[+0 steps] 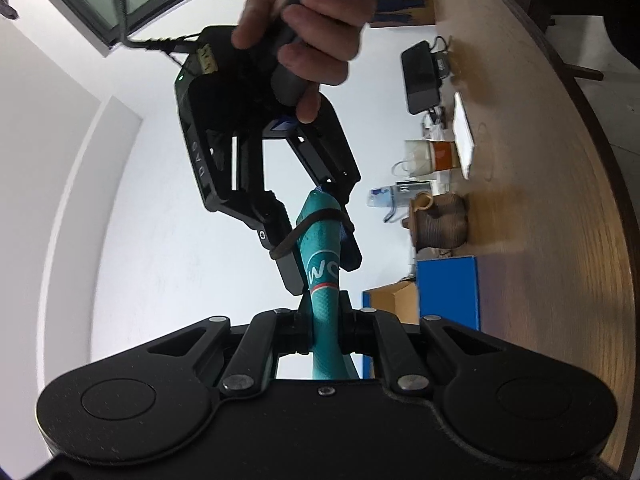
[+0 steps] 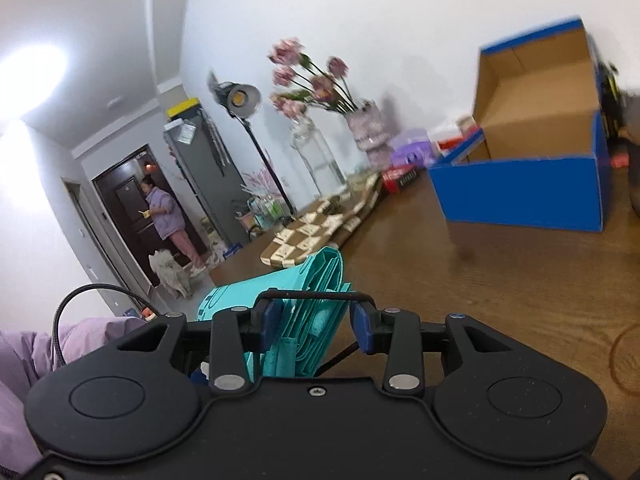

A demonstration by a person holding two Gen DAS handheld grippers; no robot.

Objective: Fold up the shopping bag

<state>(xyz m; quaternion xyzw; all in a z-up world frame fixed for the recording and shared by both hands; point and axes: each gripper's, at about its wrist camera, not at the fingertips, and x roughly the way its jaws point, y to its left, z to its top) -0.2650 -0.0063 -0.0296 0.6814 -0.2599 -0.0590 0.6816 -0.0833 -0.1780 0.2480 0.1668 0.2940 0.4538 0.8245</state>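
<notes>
- Your left gripper [image 1: 325, 312] has its fingers clamped on the lower end of the folded teal shopping bag [image 1: 323, 276], which is rolled into a narrow bundle and held in the air above the wooden surface [image 1: 552, 264].
- Your right gripper [image 1: 316, 246] straddles the upper part of the same bundle, fingers apart on either side of it; your right hand [image 1: 308, 36] grips its handle.
- A thin black elastic band [image 1: 316, 222] is stretched across both right fingers and loops around the bag near its top end.
- From the right wrist view, the band [image 2: 316, 295] runs taut between the two blue finger pads [image 2: 363, 326], with the folded teal layers [image 2: 312, 304] passing between them.
- On the surface sit an open blue cardboard box [image 2: 528, 192], a checkered mat [image 2: 320, 228], and vases of pink flowers [image 2: 312, 76].
</notes>
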